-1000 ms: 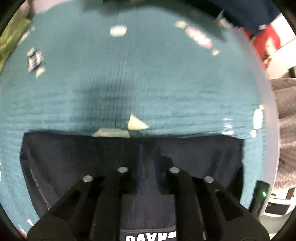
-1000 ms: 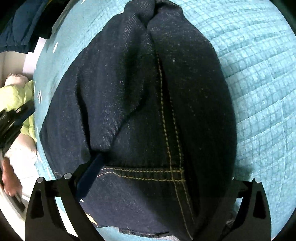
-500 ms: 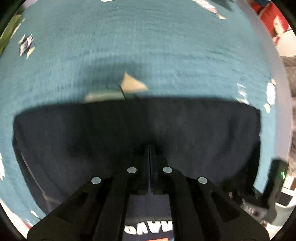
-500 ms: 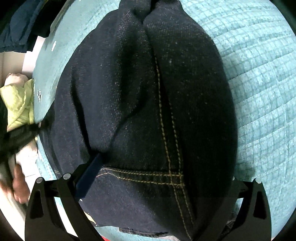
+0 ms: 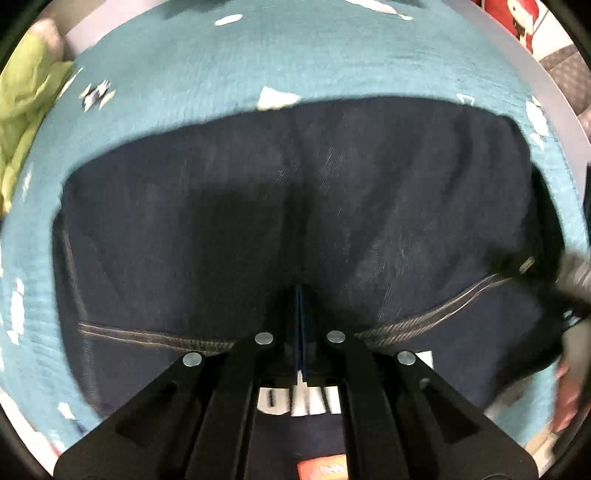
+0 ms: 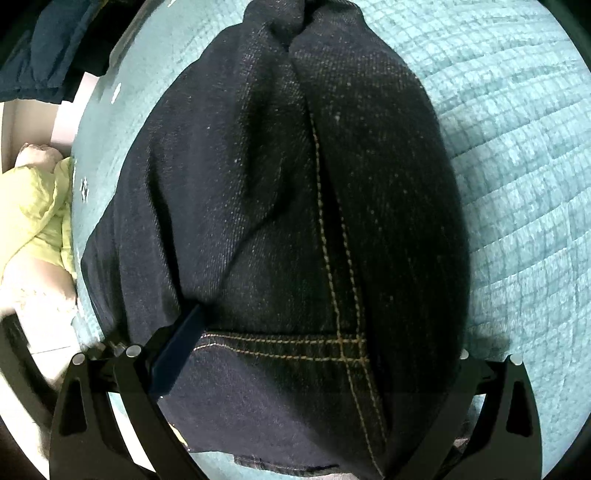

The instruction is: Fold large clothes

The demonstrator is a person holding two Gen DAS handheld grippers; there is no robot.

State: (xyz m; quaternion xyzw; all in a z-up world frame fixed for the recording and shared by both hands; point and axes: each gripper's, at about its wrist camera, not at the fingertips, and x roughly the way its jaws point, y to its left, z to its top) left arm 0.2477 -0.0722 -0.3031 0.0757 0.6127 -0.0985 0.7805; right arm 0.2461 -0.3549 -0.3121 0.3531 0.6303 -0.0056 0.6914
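Dark navy jeans [image 5: 258, 221] with tan stitching lie on a teal quilted bedspread [image 5: 295, 55]. In the left wrist view my left gripper [image 5: 299, 332] is shut, fingers pressed together over the denim near a stitched hem; whether it pinches cloth I cannot tell. In the right wrist view the jeans [image 6: 295, 221] fill the middle, bunched in a fold. My right gripper [image 6: 306, 354] stands wide open, with the folded denim between and over its fingers, the blue pad [image 6: 177, 343] of the left finger showing.
A lime-green garment [image 5: 26, 96] lies at the bed's left edge, also in the right wrist view [image 6: 40, 206]. Dark blue clothes [image 6: 44, 48] hang at upper left. Red and white items [image 5: 517, 18] stand beyond the bed's far right. A hand [image 5: 569, 387] shows at the right.
The left gripper closed and moved forward over the jeans, which now cover much more of its view. The right gripper stayed open on the fold, nearly still.
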